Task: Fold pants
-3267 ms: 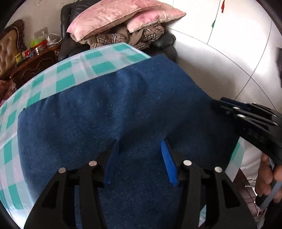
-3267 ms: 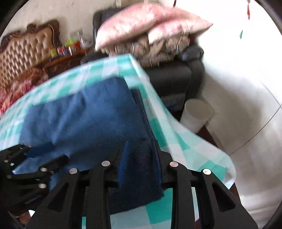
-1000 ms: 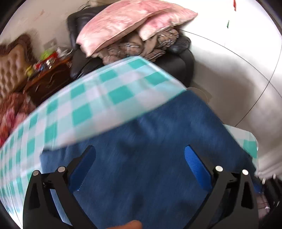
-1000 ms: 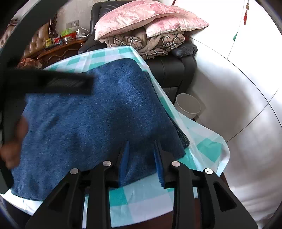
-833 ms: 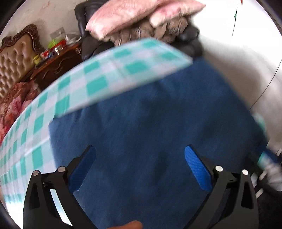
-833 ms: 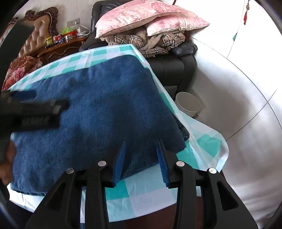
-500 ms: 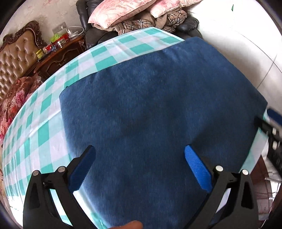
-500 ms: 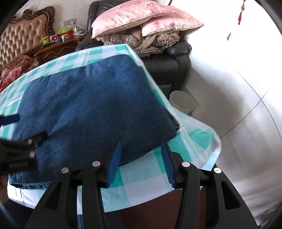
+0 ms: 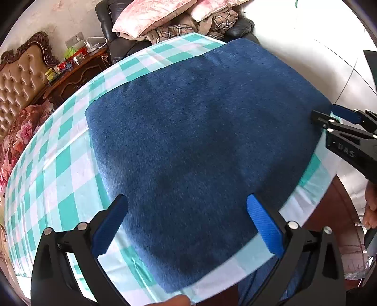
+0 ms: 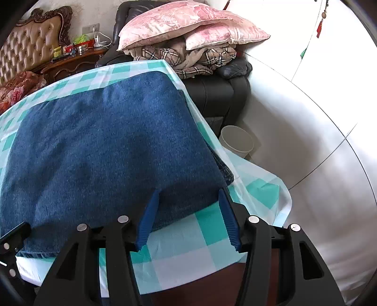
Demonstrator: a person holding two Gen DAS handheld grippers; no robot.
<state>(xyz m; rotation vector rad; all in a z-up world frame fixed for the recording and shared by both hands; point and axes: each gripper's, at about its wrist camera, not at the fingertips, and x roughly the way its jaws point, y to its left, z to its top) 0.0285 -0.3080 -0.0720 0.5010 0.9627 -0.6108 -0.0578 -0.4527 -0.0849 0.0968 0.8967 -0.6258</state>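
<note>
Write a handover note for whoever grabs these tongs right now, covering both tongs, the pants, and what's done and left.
Left tongs: open, empty, hovering over the near edge of the pants.
Right tongs: open, empty, at the pants' near right corner.
Pants: folded into a flat blue rectangle on the checkered tablecloth, layered edges visible along the right side.
Done: folds made, both tongs released.
Left: possibly one more fold to make it smaller, or just a tidy of the right-side layers; judge on the spot.

A black leather armchair (image 10: 219, 94) stands against the far wall, pink pillows (image 10: 188, 21) and plaid blankets (image 10: 188, 58) heaped on it. Left of it, a cluttered dark wooden cabinet (image 10: 73, 62); beside its base, a white bin (image 10: 236, 141) on pale floor.
</note>
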